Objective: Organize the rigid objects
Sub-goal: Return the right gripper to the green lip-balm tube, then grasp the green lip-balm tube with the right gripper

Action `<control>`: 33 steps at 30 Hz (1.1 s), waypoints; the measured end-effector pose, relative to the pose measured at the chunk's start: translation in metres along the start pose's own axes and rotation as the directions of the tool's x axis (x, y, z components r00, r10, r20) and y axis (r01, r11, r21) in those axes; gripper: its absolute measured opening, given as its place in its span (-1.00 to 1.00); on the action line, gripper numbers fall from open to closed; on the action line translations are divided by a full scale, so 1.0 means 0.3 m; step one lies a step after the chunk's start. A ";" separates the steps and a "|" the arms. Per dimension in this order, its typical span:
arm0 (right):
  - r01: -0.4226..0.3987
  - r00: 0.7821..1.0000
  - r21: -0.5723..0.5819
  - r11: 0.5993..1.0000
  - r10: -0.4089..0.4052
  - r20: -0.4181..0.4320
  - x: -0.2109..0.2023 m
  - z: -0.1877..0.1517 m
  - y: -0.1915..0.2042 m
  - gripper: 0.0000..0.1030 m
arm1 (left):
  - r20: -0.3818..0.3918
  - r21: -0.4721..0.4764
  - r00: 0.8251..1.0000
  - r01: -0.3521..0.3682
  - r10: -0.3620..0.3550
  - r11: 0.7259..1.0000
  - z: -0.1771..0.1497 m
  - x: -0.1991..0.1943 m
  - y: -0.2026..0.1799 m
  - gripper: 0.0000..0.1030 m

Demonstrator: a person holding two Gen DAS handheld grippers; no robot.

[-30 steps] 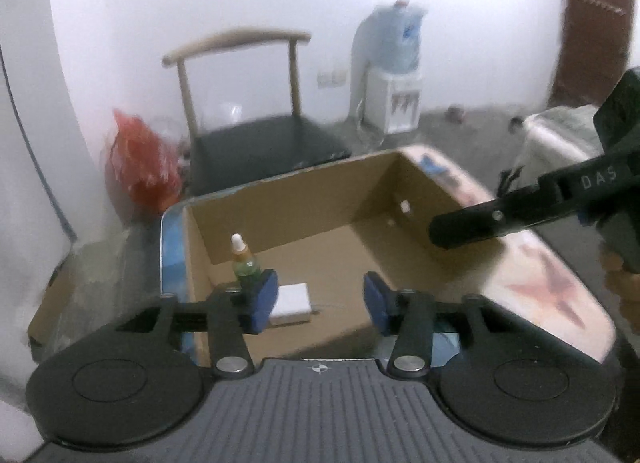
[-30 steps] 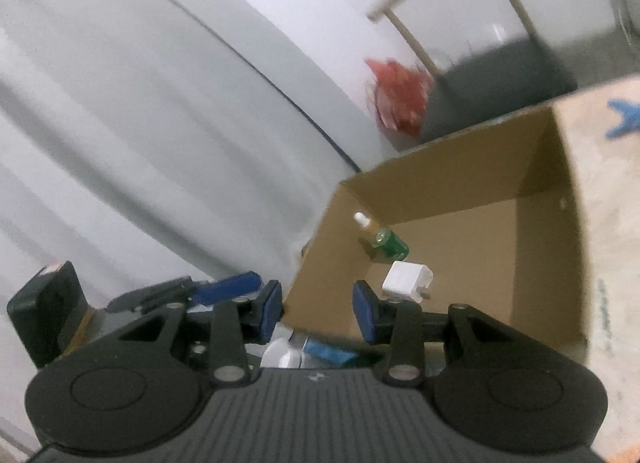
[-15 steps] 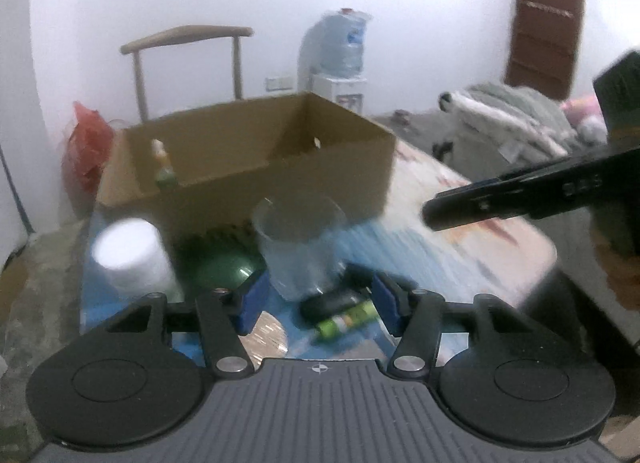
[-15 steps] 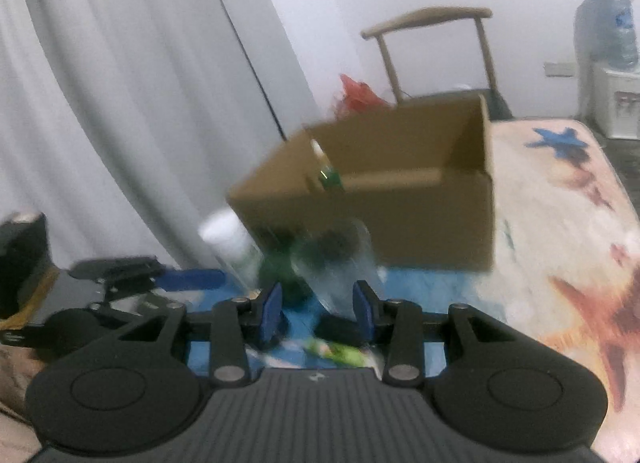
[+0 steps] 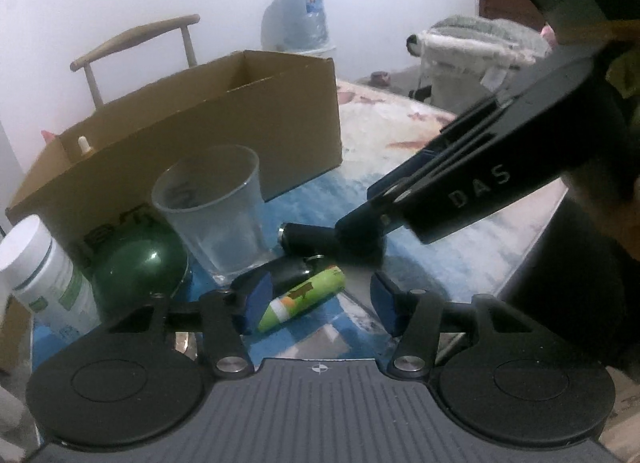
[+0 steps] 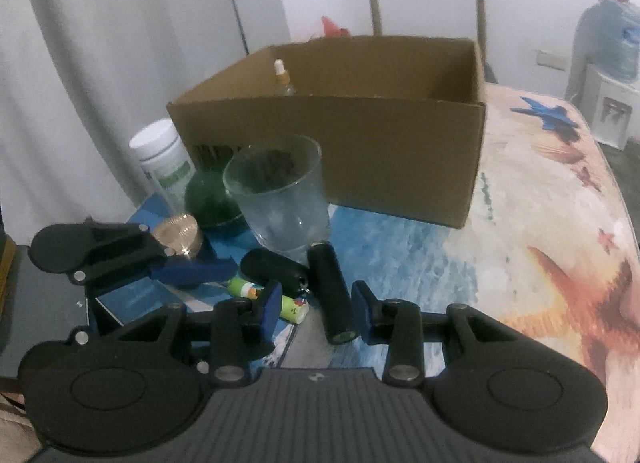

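An open cardboard box (image 6: 360, 135) stands on the table with a dropper bottle (image 6: 282, 77) inside. In front of it are a clear glass (image 6: 280, 195), a green ball (image 6: 210, 201), a white jar (image 6: 164, 161), a gold tin (image 6: 178, 233), a black cylinder (image 6: 332, 297), a black pouch (image 6: 274, 269) and a green tube (image 5: 304, 297). My left gripper (image 5: 320, 299) is open over the green tube. My right gripper (image 6: 316, 309) is open around the black cylinder, which lies close to its right finger. The box (image 5: 192, 135), glass (image 5: 216, 211), ball (image 5: 140, 267) and jar (image 5: 44, 275) also show in the left wrist view.
A wooden chair (image 6: 428, 3) stands behind the box. A water dispenser (image 6: 608, 75) is at the far right and a white curtain (image 6: 100, 43) hangs on the left. The tablecloth (image 6: 540, 223) has a beach print.
Both grippers have pulled back from over the box and come down low to the loose items in front of it. The right gripper now straddles the black cylinder.
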State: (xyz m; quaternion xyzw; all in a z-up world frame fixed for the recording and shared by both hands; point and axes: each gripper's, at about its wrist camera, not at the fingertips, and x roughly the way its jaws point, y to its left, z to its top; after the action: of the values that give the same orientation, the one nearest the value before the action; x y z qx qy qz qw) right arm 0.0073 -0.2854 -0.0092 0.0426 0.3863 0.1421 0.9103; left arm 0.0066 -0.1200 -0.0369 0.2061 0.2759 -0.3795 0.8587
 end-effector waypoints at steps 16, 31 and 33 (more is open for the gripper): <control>-0.022 0.995 -0.033 0.999 0.019 -0.100 0.097 0.008 -0.046 -0.54 | -0.114 -0.006 0.991 -0.067 0.066 0.998 0.007 0.077 0.019 -0.04; -0.027 0.991 0.023 0.999 0.030 -0.127 0.034 -0.042 -0.061 -0.54 | -0.181 -0.087 0.981 0.056 -0.071 0.995 -0.004 0.038 0.028 -0.05; -0.028 0.991 0.020 0.999 0.031 -0.130 0.033 -0.042 -0.055 -0.54 | -0.177 -0.072 0.983 0.040 -0.052 0.997 -0.001 0.039 0.026 -0.05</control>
State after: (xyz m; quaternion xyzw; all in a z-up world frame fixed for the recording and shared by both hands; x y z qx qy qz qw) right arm 0.0085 -0.2987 -0.0280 0.0473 0.4456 0.1545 0.8805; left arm 0.0190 -0.1211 -0.0435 0.2034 0.3694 -0.3696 0.8280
